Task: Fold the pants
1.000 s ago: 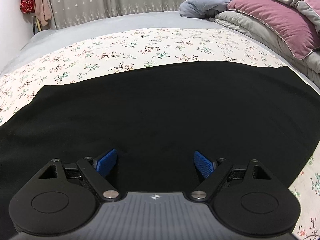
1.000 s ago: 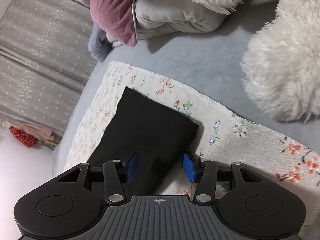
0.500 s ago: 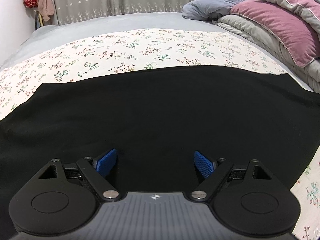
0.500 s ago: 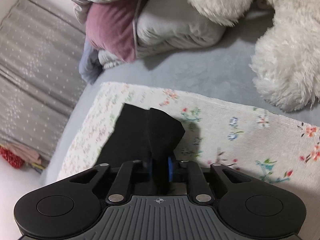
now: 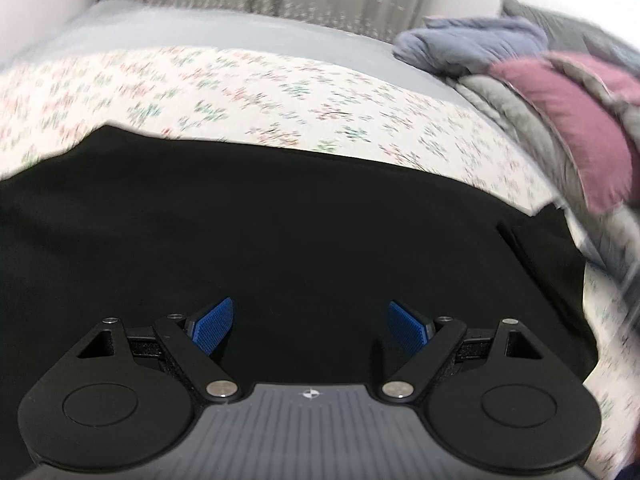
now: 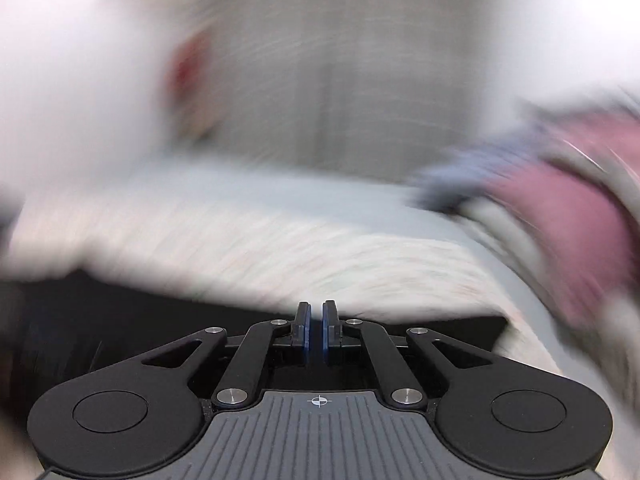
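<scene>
The right wrist view is smeared by motion: the curtain (image 6: pixel 320 80) at 12 o'clock, the pink pillow (image 6: pixel 560 216) at 3 o'clock and a red patch (image 6: pixel 188 64) at 10 o'clock are only streaks. Whether cloth sits between the right gripper (image 6: pixel 315 330) pads cannot be told. In the left wrist view the black pants (image 5: pixel 280 232) run off the 9 o'clock edge.

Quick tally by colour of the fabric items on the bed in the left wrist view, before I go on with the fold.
Black: 1, the pants
Floral white: 1, the sheet
Pink: 1, the pillow
Blue-grey: 1, the bundled blanket
Grey: 1, the quilt
Total: 5
</scene>
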{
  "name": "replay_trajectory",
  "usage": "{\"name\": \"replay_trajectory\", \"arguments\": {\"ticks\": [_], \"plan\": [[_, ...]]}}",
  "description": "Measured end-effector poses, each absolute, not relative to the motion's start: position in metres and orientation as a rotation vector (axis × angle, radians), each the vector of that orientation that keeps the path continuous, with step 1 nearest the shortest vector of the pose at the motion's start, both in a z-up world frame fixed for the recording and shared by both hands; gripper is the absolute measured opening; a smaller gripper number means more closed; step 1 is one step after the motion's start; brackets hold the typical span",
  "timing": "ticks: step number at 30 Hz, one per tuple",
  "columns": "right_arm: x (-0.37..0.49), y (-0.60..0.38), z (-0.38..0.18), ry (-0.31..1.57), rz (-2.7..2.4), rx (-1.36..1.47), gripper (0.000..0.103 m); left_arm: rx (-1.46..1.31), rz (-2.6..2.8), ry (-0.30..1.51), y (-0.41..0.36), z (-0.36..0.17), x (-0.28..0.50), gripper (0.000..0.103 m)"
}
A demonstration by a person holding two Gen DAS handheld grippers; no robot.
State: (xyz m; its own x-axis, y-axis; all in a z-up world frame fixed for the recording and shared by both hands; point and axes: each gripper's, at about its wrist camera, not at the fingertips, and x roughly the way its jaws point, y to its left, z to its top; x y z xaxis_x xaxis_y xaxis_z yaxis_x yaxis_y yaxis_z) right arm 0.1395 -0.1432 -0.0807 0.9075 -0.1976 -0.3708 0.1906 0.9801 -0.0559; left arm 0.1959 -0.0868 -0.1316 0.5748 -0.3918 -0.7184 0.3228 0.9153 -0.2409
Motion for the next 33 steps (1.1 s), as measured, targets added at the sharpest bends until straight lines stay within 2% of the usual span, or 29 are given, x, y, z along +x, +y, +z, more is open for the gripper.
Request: {"name": "replay_trajectory", "arguments": {"ticks": [2,5,6,7,8,9,11,16,19,23,28,33], "plan": [[0.153,-0.108,-0.1,0.495,-0.119,-0.145,0.001,-0.125,-0.415,0.873,-0.081,-0.133,0.198,0.091],[0.162,-0.098,-0.118,0.597,-0.071,-0.146,0.003,-0.13,-0.424,0.871,-0.079,-0.132,0.195,0.091],[0.161,-0.103,-0.118,0.596,-0.073,-0.118,0.012,-0.124,-0.429,0.871,-0.079,-0.132,0.194,0.091],[0.16,-0.108,-0.115,0.591,-0.087,-0.091,0.016,-0.122,-0.433,0.872,-0.08,-0.131,0.194,0.091],[0.156,-0.119,-0.111,0.578,-0.114,-0.047,0.027,-0.123,-0.437,0.873,-0.079,-0.13,0.193,0.091],[0.152,-0.128,-0.108,0.565,-0.138,-0.003,0.045,-0.126,-0.441,0.875,-0.08,-0.13,0.192,0.091],[0.142,-0.151,-0.105,0.553,-0.212,0.098,0.071,-0.132,-0.446,0.878,-0.079,-0.13,0.194,0.091],[0.119,-0.195,-0.111,0.55,-0.386,0.123,0.072,-0.133,-0.456,0.881,-0.082,-0.13,0.197,0.091],[0.106,-0.217,-0.111,0.526,-0.422,0.205,0.076,-0.117,-0.464,0.881,-0.086,-0.132,0.198,0.091],[0.109,-0.228,-0.121,0.583,-0.364,0.216,0.078,-0.091,-0.467,0.877,-0.09,-0.133,0.198,0.091],[0.137,-0.192,-0.136,0.634,-0.321,-0.026,0.078,-0.087,-0.471,0.876,-0.092,-0.133,0.199,0.091],[0.18,-0.161,-0.157,0.668,-0.339,-0.295,0.07,-0.084,-0.477,0.876,-0.091,-0.134,0.198,0.091]]}}
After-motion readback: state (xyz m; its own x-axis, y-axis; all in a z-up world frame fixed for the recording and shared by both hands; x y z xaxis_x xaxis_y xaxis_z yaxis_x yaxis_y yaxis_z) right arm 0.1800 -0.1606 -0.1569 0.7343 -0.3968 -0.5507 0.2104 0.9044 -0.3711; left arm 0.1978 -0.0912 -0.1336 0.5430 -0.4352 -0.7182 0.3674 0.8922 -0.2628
